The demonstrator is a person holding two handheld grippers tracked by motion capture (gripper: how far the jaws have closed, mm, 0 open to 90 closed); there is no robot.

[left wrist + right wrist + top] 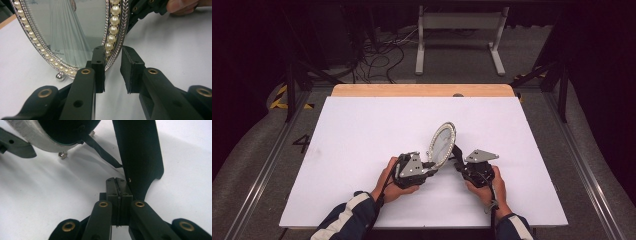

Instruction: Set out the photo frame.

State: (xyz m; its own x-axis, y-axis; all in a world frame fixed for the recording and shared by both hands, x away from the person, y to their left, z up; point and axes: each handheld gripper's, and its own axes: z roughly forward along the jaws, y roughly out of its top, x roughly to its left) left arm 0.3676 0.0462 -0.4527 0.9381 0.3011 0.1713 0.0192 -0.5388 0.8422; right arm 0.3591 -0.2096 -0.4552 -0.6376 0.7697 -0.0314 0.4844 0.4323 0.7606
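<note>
oval frame (442,143) upright, left gripper (112,67) astride rim

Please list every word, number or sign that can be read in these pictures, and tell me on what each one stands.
"4": painted dark on the grey floor, left of the table.
Yellow and black hazard stripes: a sign on the floor farther back, no words.
Small print on the picture inside the oval pearl frame, low near the rim: too small and blurred to read.
</note>
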